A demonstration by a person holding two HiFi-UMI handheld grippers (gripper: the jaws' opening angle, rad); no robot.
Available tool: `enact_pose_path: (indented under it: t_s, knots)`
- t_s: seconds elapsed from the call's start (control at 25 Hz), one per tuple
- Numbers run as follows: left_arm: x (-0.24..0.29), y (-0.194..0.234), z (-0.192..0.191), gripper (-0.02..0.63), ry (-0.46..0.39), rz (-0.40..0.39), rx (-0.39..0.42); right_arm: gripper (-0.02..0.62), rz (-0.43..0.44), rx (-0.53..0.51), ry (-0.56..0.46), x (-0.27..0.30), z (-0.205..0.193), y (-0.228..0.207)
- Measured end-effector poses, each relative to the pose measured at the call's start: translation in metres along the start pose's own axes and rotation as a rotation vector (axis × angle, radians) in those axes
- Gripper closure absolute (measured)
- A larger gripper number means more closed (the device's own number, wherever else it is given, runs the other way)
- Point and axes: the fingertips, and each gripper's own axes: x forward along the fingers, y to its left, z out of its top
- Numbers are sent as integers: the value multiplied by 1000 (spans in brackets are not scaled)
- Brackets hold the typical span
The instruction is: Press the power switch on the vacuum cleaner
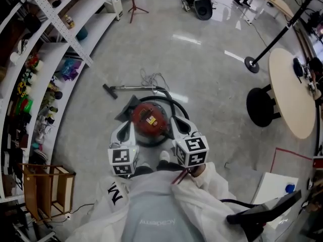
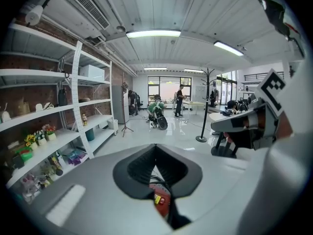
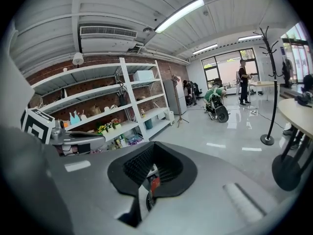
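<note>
The vacuum cleaner [image 1: 150, 120] is round, red and shiny, and it sits on the smooth grey floor [image 1: 202, 59] right in front of the person's feet. A black bendy hose [image 1: 174, 105] curls around it, and a thin metal pipe [image 1: 132, 88] lies just past it. The left gripper [image 1: 123, 131] and the right gripper [image 1: 180, 126] hang on either side of it, and both have their jaws pressed together with nothing between them. Only the head view shows the whole vacuum cleaner from above. The left gripper view [image 2: 156, 146] shows just a red bit [image 2: 160, 199] through the black ribbed hole in its jaws, and the right gripper view [image 3: 154, 143] shows an even smaller bit [image 3: 154, 184]. The gripper views also show long ceiling lights [image 2: 153, 34] and far windows [image 2: 166, 84]. White shelves [image 1: 65, 39] full of small toys stand on the left, and a round pale table [image 1: 290, 92] on the right.
</note>
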Motion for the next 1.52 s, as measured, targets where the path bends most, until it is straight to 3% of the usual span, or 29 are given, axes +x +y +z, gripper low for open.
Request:
enact_pose_path:
  t_s: [0.36,0.76,1.52]
  knots:
    - [-32,-1,2,606,-40,-43,22,595,-14,-18,-25,-22,-6,36]
    - [-97,11,-32,606,-40,-75,24,595,-77,11,-22,-63,-50,85]
    - [-200,8,-82,606,-68,-123,22,595,-114,5,-51,-134,-108,167]
